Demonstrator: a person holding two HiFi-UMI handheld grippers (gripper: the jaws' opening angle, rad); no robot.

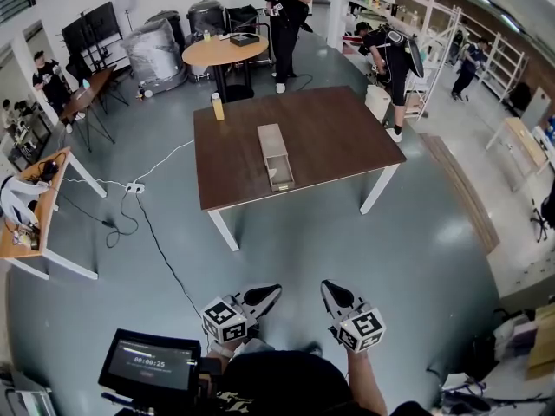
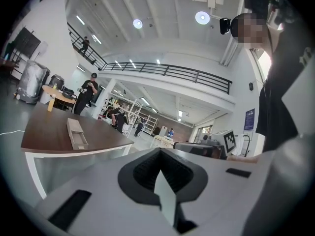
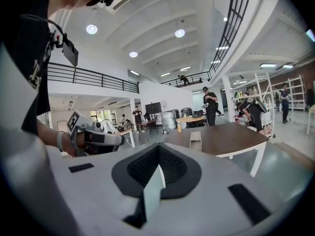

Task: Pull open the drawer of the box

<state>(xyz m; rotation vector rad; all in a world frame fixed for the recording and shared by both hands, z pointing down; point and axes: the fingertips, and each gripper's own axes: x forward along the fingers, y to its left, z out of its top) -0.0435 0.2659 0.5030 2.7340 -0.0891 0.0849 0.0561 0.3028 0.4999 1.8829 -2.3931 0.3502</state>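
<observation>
A long tan box [image 1: 275, 155] lies in the middle of the brown table [image 1: 321, 133], well ahead of me. Its drawer [image 1: 279, 172] juts out toward me at the near end and shows a hollow inside. Both grippers hang low over the floor, far short of the table. My left gripper [image 1: 275, 290] and right gripper [image 1: 327, 287] are side by side, each shut on nothing. The left gripper view shows the box [image 2: 76, 133] at the left beyond its own joined jaws. In the right gripper view the box [image 3: 195, 140] sits on the table ahead.
A yellow bottle [image 1: 218, 107] stands at the table's far left corner. Behind it is a round table [image 1: 225, 51] with a person in black [image 1: 287, 7] beside it. A cable and power strip [image 1: 134, 187] lie on the floor at left, near a wooden desk [image 1: 26, 241].
</observation>
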